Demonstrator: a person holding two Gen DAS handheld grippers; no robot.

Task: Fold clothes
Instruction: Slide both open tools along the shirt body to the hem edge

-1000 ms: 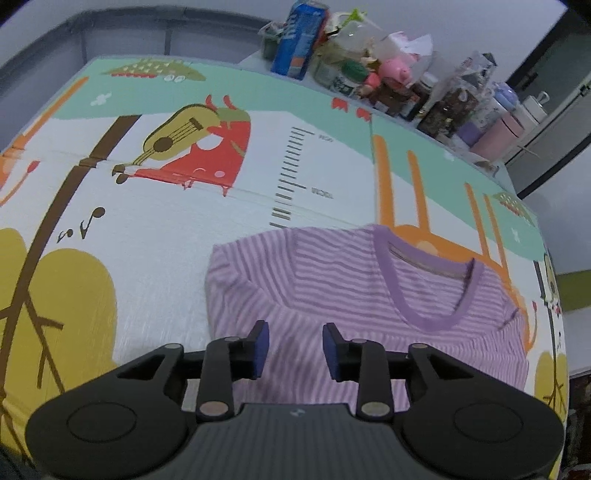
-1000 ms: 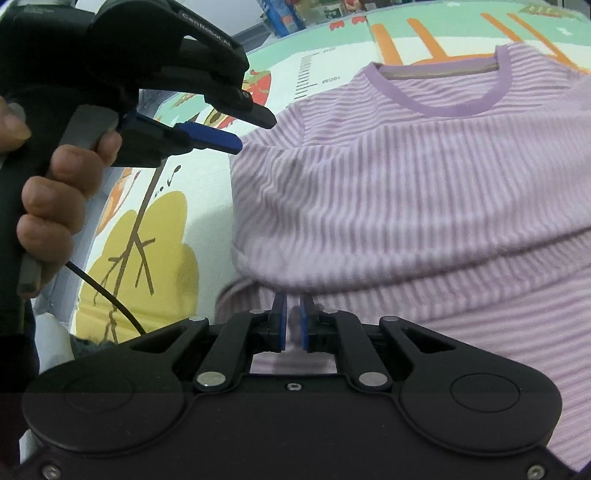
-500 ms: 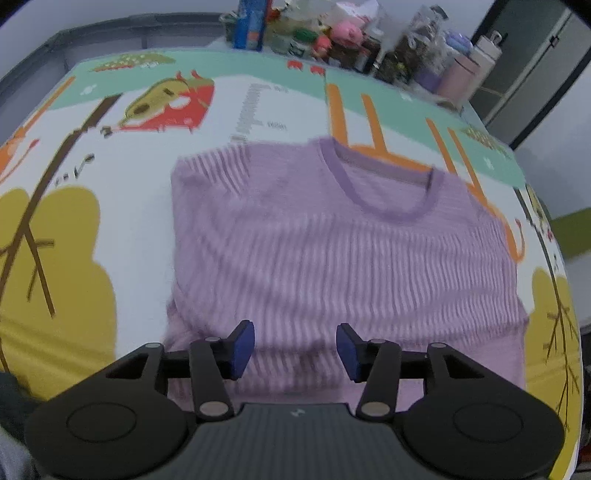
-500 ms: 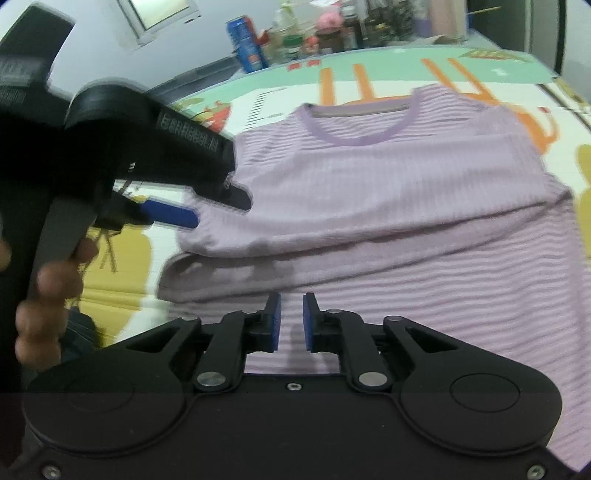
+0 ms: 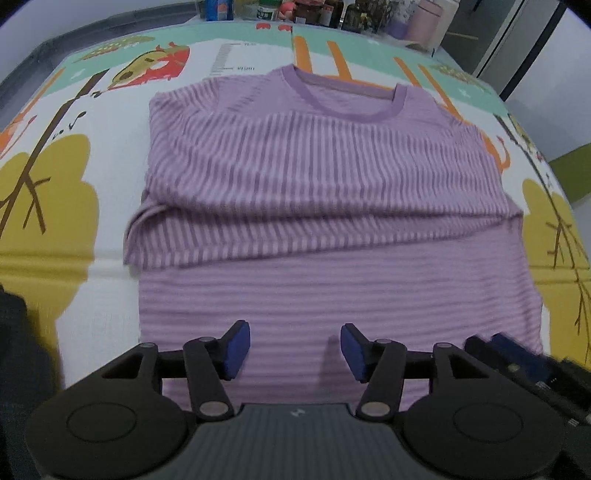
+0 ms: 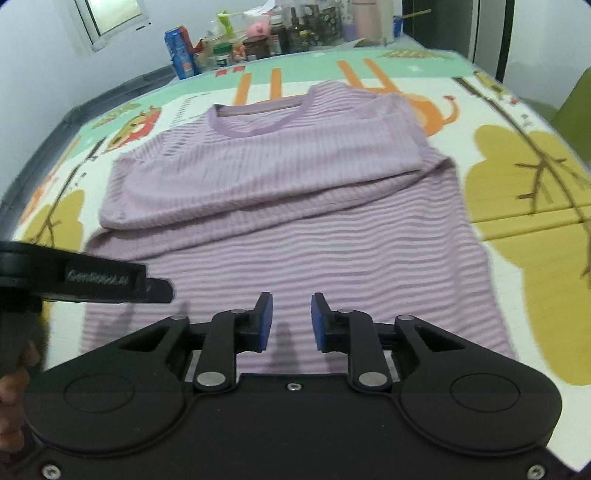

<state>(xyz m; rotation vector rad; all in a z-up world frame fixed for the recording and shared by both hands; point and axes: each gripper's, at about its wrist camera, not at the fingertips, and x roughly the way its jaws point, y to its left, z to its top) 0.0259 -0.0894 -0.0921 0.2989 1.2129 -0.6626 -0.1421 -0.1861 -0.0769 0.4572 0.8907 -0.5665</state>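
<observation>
Lying flat across the middle of the colourful cartoon-printed foam play mat [image 5: 85, 206] is a lilac-and-white striped knit T-shirt [image 5: 325, 177] with a plain purple ribbed collar [image 5: 347, 107], its neckline at the far end and its hem towards the near edge. Both sleeves are folded inward over the chest, so a doubled band of fabric crosses the upper half, its lower edge running from left to right about midway down the garment. Below that edge the single layer of the body spreads out smooth towards the near side.

The left gripper [image 5: 295, 349] hangs over the near part of the shirt, its blue pads spread well apart with nothing between them but the stripes underneath; its jaws have just been opening. The right gripper [image 6: 289, 322] hovers close by on its right, also above the near hem area, its blue pads parted by a narrower gap and equally empty; its jaws have just been opening too. In the right wrist view the black body of the left tool reaches in from the left edge, and a person's fingers [image 6: 11, 384] curl around its handle (only partly in sight).

Along the far edge of the mat stands a crowded row of jars, bottles and cartons [image 6: 258, 40], including a blue carton [image 6: 181, 51] and a pink pig figure [image 6: 258, 29]. A window [image 6: 110, 18] sits in the far left wall.
</observation>
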